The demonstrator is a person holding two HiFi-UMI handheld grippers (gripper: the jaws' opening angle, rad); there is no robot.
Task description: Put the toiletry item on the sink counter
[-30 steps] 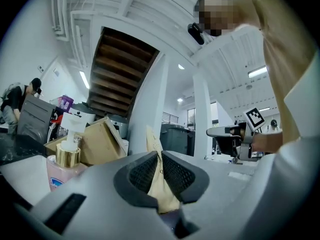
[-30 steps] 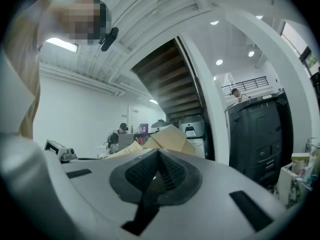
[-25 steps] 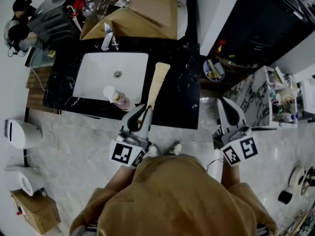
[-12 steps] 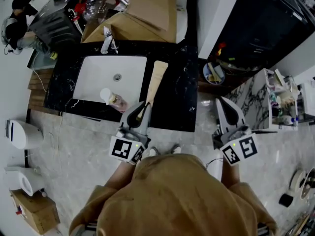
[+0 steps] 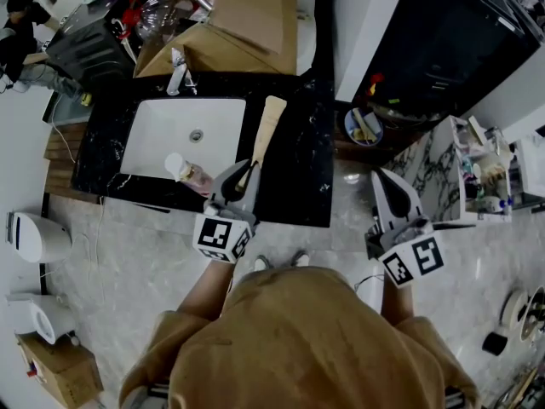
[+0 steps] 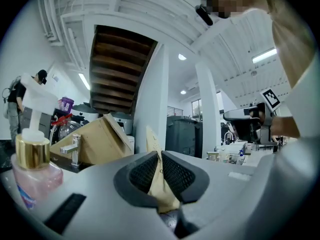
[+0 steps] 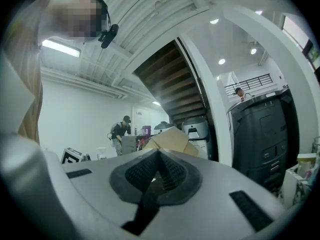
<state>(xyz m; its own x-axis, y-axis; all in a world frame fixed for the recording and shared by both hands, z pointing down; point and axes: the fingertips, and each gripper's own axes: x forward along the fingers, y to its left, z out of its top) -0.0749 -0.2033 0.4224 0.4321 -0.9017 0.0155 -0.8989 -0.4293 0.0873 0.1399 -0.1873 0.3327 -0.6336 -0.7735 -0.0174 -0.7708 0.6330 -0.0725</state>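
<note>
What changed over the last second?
The left gripper, shut on the tan tube, moved forward over the black counter. Nothing grasped or released. The right gripper stayed shut and empty off the counter; the pink bottle stayed at the basin edge.

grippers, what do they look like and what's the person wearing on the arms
The left gripper and right gripper look alike: pale grey shells that taper to two jaws, lined with black ribbed pads. Each has a white cube with black square markers at its rear end. The person wears a tan top with sleeves.
</note>
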